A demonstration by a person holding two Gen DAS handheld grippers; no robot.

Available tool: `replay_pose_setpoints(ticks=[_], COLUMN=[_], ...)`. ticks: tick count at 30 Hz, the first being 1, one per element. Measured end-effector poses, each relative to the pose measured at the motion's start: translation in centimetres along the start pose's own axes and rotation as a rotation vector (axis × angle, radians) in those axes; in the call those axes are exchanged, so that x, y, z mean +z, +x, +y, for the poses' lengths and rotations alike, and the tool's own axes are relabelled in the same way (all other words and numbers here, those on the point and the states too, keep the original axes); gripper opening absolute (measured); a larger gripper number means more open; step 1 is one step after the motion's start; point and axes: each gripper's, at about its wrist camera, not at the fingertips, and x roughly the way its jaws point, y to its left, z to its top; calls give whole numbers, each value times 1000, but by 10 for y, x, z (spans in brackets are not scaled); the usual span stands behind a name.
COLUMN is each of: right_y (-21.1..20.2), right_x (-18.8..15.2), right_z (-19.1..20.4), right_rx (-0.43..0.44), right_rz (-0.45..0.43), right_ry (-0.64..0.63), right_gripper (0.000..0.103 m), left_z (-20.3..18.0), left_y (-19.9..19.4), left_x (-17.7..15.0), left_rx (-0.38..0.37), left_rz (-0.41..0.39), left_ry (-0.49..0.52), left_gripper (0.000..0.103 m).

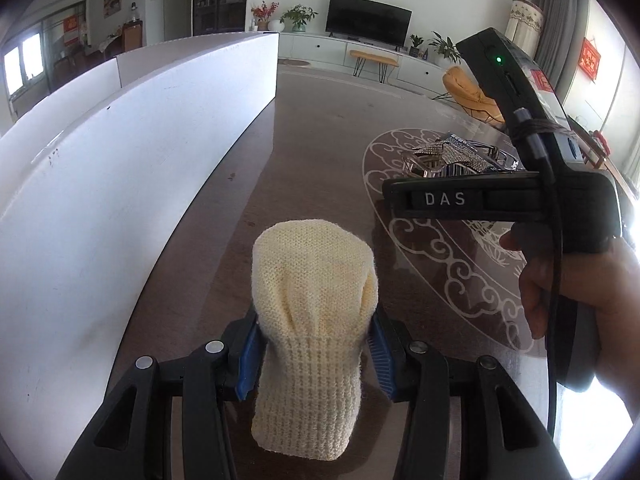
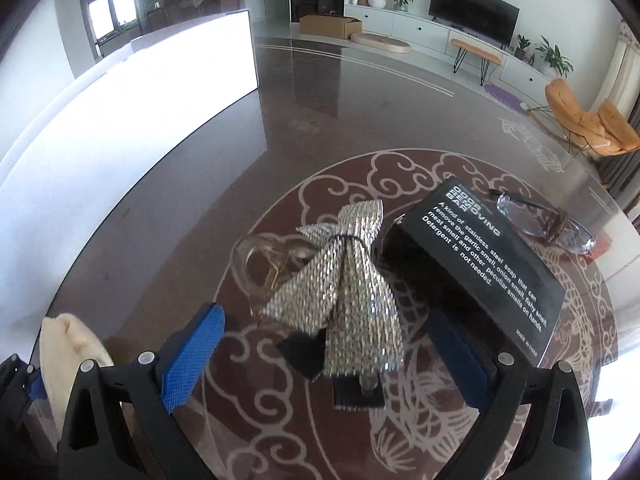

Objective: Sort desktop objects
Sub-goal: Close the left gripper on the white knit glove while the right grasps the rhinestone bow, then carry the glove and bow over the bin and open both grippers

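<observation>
The right tongs point(image 2: 326, 344) stand spread wide, blue pads to either side of the silver bow point(image 2: 352, 280) and touching nothing. The bow lies straight ahead of them on the table point(image 2: 280, 120), its long axis running near to far, so it lines up with the gap rather than across it. A clear glass piece point(image 2: 264, 260) lies against the bow's left side, and the black box point(image 2: 476, 268) is just right of it, close to the right pad; the spectacles point(image 2: 548, 220) lie beyond the box. The right tongs are much the nearer to this cluster.

The left tongs point(image 1: 314, 344) are part closed and pinch the cream knitted sock point(image 1: 312, 300) at its waist, over the table's near left, beside the white board point(image 1: 140, 140). I judge the bow the next pick; the box leaves little room.
</observation>
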Motion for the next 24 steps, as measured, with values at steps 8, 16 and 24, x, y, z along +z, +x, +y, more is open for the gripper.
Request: replay_pose_setpoints(ticks=[8, 16, 24], right_y=[-31, -94, -105], right_x=[-26, -137, -171], right_z=[-21, -40, -69], right_rx=[67, 10, -1], right_rz=[-98, -158, -100], right_ry=[74, 42, 113], right_gripper=[48, 49, 78], left_z=[0, -32, -30], left_y=[-1, -4, 5], left_x=[-1, -11, -7], left_rx=[-14, -120, -31], left_rz=[6, 35, 56], left_ry=[-5, 112, 98], left_gripper=[47, 49, 92])
